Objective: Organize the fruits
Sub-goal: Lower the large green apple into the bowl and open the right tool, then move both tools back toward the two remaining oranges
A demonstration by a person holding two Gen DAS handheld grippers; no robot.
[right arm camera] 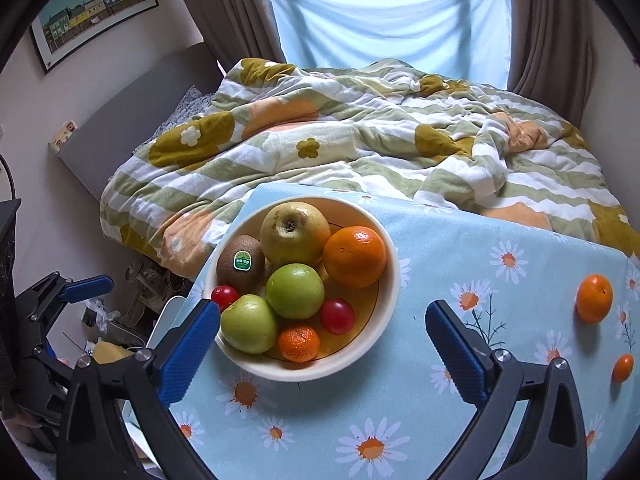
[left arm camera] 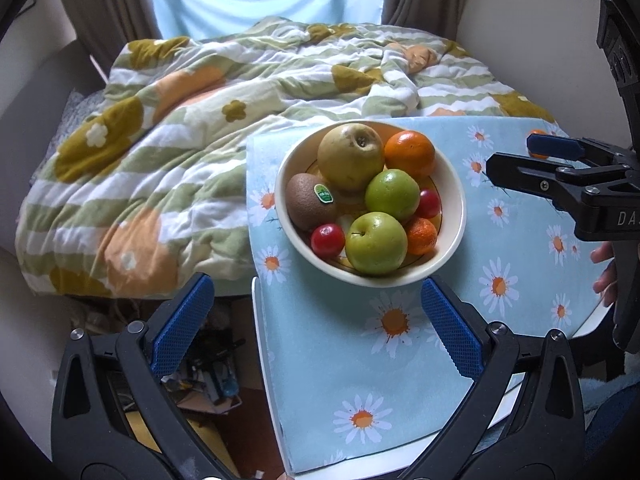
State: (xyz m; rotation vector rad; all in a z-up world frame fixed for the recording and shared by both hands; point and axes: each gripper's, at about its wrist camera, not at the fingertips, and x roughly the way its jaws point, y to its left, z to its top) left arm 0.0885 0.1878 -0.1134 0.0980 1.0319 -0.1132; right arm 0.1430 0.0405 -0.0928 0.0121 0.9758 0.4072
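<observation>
Fruit sat heaped in a cream ceramic bowl (right arm camera: 390,292) on the daisy-print blue cloth over the counter (right arm camera: 440,420), while a loose round orange (right arm camera: 594,298) and a smaller orange fruit (right arm camera: 623,368) lay on the cloth far to the right, well apart from the bowl. Both the left gripper (left arm camera: 318,330) and the right gripper (right arm camera: 322,350) were spread wide and held nothing. The heap looked crowded, so another fruit dropped in could dislodge a red cherry tomato (right arm camera: 338,316); a nudged orange could roll off the counter.
</observation>
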